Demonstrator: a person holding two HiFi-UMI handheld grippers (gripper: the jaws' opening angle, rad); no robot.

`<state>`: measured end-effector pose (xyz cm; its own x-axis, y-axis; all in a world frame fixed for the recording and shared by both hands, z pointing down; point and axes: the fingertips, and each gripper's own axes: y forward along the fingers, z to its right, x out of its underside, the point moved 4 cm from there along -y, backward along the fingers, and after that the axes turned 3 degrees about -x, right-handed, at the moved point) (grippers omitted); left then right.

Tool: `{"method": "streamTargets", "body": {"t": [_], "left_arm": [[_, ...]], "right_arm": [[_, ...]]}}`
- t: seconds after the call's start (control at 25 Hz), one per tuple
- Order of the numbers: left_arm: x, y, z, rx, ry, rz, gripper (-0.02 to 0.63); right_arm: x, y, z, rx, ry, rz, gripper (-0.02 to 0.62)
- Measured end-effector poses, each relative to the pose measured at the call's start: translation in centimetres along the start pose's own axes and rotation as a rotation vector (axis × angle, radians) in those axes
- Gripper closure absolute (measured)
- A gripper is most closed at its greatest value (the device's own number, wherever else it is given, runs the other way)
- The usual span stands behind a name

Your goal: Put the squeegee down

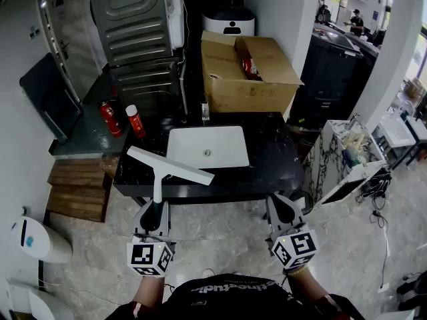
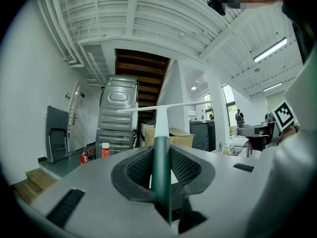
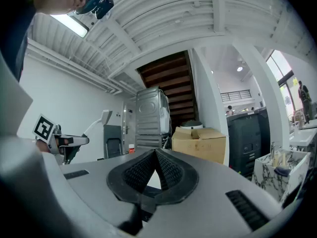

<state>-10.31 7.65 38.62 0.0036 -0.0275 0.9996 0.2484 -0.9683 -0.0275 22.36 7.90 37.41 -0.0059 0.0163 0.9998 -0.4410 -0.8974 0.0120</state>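
Note:
My left gripper (image 1: pixel 155 209) is shut on the squeegee (image 1: pixel 167 167), gripping its dark green handle (image 2: pixel 160 167) between both pads. The white blade (image 1: pixel 171 165) hangs crosswise over the front left of the black counter (image 1: pixel 267 169), just left of the white sink basin (image 1: pixel 207 147). In the left gripper view the blade (image 2: pixel 163 106) stands as a thin white bar at the top of the handle. My right gripper (image 1: pixel 280 209) hovers level before the counter's front right edge, its jaws shut with nothing between them (image 3: pixel 154 157).
A cardboard box (image 1: pixel 247 72) sits at the back of the counter. Two red canisters (image 1: pixel 135 121) stand at the left. Wooden steps (image 1: pixel 79 189) lie on the floor to the left, a white bin (image 1: pixel 33 241) near them. A marble stand (image 1: pixel 343 159) is at the right.

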Motion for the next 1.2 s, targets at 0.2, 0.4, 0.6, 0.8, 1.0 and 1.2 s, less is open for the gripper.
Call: {"method": "streamTargets", "body": {"t": [0.2,0.4,0.6,0.8,1.0,1.2], "left_arm": [[-0.1,-0.2,0.0,-0.005,0.007,-0.002,0.506],[-0.2,-0.3,0.0,-0.011,0.009,-0.009,0.506],[-0.1,-0.5,-0.3,-0.014,0.007,-0.006,0.506],[0.1,-0.7,-1.2,-0.015,0.004,-0.011,0.506],[1.8,-0.9,-4.4,-0.016,0.014,-0.021,0.506],[3.8,-0.4,-7.2,-0.009,0.006,-0.036,0.506]], "right_arm": [[-0.2,-0.2,0.0,-0.005,0.003,-0.004,0.557],[-0.6,-0.1,-0.4,-0.024,-0.006,-0.008,0.557],[-0.3,0.1,-1.0,-0.047,0.012,0.006,0.556],[0.0,0.7,-2.0,-0.057,0.009,-0.007,0.555],[1.2,2.7,-4.9,-0.054,0.007,-0.040,0.555],[2.3,4.6,-7.4,-0.054,0.005,-0.063,0.555]]}}
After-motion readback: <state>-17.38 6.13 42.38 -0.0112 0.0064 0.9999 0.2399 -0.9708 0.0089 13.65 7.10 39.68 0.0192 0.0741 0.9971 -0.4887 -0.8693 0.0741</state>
